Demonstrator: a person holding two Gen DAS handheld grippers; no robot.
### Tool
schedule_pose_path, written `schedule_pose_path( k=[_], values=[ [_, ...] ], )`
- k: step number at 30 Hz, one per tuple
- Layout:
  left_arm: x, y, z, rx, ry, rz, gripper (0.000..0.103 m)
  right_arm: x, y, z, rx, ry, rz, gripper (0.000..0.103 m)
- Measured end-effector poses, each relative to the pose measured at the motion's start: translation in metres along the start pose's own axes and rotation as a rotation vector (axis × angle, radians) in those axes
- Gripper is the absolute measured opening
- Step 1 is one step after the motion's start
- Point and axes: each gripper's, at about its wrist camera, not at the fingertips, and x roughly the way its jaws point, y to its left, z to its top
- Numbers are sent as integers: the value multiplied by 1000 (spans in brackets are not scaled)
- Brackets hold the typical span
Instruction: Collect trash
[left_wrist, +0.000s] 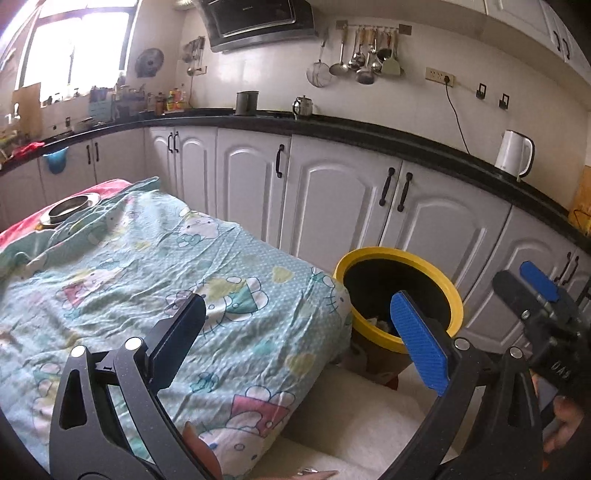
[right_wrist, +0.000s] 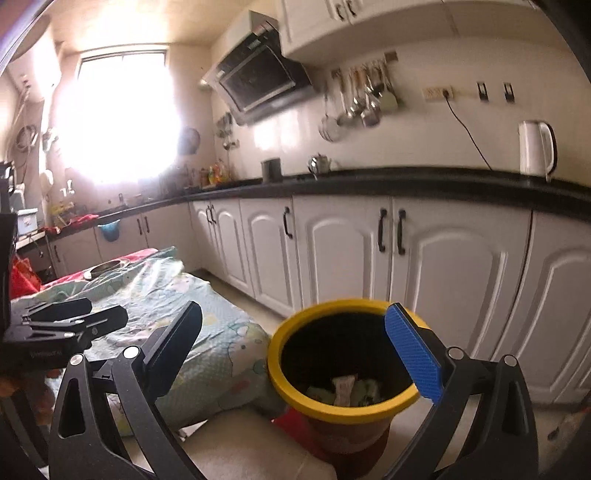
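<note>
A yellow-rimmed trash bin (left_wrist: 441, 269) with a black liner stands on the floor beside the table, in front of the cabinets. In the right wrist view the bin (right_wrist: 275, 354) sits just below my right gripper (right_wrist: 295, 350), which is open and empty over it. Crumpled paper trash (right_wrist: 345, 389) lies at the bin's bottom. My left gripper (left_wrist: 299, 339) is open and empty, above the table's near right corner. The right gripper (left_wrist: 535, 291) shows at the right edge of the left wrist view; the left gripper (right_wrist: 74, 317) shows at the left of the right wrist view.
The table carries a light blue cartoon-print cloth (left_wrist: 147, 266). A metal bowl (left_wrist: 72, 206) sits at its far end. White cabinets (left_wrist: 332, 199) under a black countertop run behind. A white kettle (left_wrist: 515, 153) stands on the counter. A pale floor mat (left_wrist: 369, 417) lies below.
</note>
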Motion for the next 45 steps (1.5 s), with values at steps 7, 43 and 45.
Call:
schedule_pose_path(
  k=[7, 43, 45],
  values=[
    [-7, -1, 0, -5, -29, 3, 92, 3, 8, -5, -16, 27, 30, 97],
    [-14, 0, 2, -17, -56, 26, 92, 2, 9, -6, -28, 12, 13, 97],
    [-14, 0, 2, -16, -57, 26, 92, 2, 9, -6, -30, 12, 12, 97]
  ],
)
